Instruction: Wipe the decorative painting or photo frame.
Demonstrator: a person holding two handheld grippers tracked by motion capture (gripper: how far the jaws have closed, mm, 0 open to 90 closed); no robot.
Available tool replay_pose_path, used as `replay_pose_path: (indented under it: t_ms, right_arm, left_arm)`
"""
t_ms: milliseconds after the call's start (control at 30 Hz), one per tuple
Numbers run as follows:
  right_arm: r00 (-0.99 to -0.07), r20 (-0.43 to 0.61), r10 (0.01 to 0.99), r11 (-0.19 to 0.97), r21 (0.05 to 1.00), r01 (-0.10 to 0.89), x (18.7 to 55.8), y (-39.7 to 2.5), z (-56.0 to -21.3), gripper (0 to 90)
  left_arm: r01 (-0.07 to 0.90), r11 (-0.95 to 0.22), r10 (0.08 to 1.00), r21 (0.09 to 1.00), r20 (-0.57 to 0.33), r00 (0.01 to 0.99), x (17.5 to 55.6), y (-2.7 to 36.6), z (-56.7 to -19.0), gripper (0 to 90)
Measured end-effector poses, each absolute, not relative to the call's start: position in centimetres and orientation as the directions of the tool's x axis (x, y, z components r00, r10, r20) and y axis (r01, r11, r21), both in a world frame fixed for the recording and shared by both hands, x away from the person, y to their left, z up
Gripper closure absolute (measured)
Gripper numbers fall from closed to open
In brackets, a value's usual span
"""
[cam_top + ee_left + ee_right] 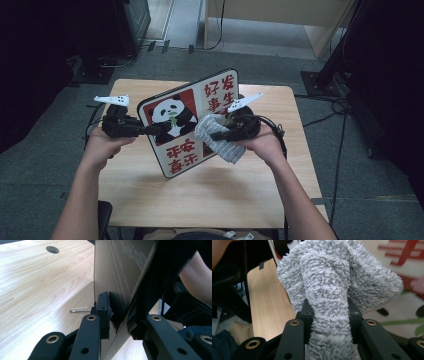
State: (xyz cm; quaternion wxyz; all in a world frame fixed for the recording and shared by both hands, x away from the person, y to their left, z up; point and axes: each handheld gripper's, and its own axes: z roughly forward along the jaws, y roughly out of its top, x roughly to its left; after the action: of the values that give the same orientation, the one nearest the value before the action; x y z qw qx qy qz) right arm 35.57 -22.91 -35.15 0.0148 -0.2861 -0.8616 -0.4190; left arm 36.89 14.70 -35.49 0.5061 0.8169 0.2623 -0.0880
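A panda sign board (187,122) with red Chinese characters is held tilted above the wooden table (210,190). My left gripper (155,130) is shut on the board's left edge; in the left gripper view the board's edge (117,290) sits clamped between the jaws. My right gripper (220,134) is shut on a fluffy grey cloth (217,137), which presses against the board's face near its right side. In the right gripper view the grey cloth (332,290) bulges out from between the jaws, with the board's printed face (402,277) just behind it.
A cable hole (52,249) lies in the tabletop, and a thin metal clip (80,309) rests on the wood near the board. Dark stands (320,75) and cables (330,112) surround the table on the grey carpet. The person's forearms (82,200) come in from below.
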Motion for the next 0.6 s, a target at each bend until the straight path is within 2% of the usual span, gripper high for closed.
replay_pose_path:
  t_ms: [600]
  right_arm:
    - [-0.870,0.189,0.456,0.517,0.739,0.432,37.3,-20.5,-28.0,68.4]
  left_arm:
    - [0.517,-0.349,0.337,0.781,-0.411,0.847,36.9,14.7,-35.5,74.8]
